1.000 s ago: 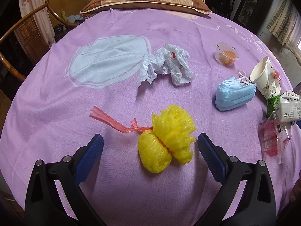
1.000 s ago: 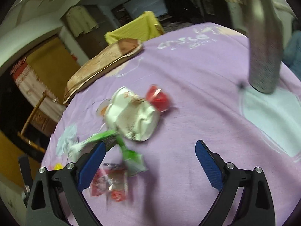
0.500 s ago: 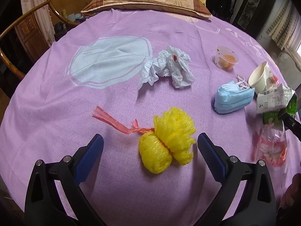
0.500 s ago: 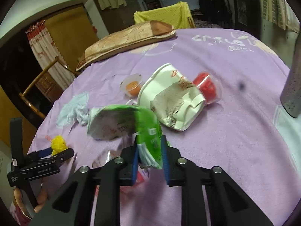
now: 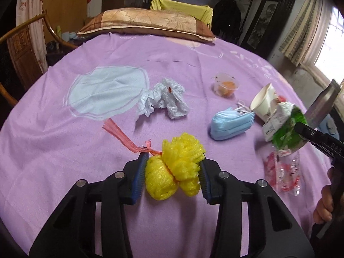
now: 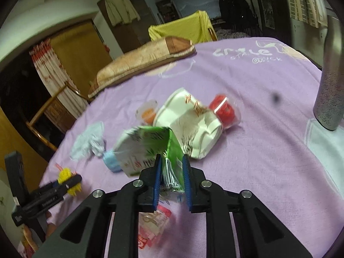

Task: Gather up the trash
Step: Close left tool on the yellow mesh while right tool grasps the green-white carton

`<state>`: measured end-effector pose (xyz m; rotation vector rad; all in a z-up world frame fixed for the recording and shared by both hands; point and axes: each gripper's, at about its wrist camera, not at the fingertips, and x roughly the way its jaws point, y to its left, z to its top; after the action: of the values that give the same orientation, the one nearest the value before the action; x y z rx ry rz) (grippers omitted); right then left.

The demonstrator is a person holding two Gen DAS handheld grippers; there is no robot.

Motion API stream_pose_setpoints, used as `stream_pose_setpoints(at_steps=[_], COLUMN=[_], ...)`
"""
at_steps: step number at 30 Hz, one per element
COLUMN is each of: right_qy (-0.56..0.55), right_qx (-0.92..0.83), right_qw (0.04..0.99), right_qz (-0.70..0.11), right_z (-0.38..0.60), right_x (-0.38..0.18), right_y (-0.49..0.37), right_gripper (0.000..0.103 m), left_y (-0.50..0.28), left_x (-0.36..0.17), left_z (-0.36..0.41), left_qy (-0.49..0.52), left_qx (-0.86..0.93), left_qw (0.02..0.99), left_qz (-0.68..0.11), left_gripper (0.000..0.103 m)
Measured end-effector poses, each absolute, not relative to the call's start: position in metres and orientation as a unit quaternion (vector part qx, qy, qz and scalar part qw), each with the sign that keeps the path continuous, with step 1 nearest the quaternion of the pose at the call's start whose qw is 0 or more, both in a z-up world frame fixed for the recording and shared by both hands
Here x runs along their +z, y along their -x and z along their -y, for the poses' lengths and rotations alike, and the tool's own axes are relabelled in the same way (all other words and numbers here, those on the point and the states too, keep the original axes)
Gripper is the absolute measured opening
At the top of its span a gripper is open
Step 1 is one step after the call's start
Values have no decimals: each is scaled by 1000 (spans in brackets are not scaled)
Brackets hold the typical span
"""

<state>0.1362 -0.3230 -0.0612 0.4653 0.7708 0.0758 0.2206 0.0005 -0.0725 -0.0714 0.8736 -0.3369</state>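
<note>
Purple bedsheet (image 5: 53, 150) carries the litter. At lower centre of the left wrist view, the left gripper (image 5: 171, 177) has just been closing and now pinches the yellow foam net (image 5: 175, 166), its red string (image 5: 120, 137) trailing toward upper left. At centre of its own view the right gripper (image 6: 172, 178) is clamped on the green carton (image 6: 150, 148), whose length runs up and left from the jaws.

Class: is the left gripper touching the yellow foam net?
Touching. In the left wrist view both pads of the left gripper press the yellow foam net; its jaws have just closed.
</note>
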Motion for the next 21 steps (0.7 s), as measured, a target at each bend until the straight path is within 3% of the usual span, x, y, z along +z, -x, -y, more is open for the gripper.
stream_pose_setpoints(at_steps=[4,9,10,11,13,21], right_qy=[-247,-224,-217,-213,-205,-220], right_qx=[46,45,34,26,6,22], right_qw=[902,907,910,911,911,888], right_qz=[-350,-354,-352,-353,-359,-404], right_z=[333,332,332,332,335,333], right_x=[-50,-44,-45,-47,-52,-81], right_y=[-126,-113,-110,-108,-109,-121], right_gripper=[11,14,20,36,56,57], left_y=[-210,-188,-186,-184,-181,-182], left_x=[-61,-48,-48,-48,-51,-55], left_z=[-6,-9,-9,-9,-9,-15], left_qy=[39,27,25,23,23,32], left_qx=[-158,-147,-147,-146,-146,-141], left_qw=[894,905,905,906,904,901], left_qz=[-418,-399,-398,-398,-401,-409], left_gripper=[44,44,44,44,44,44])
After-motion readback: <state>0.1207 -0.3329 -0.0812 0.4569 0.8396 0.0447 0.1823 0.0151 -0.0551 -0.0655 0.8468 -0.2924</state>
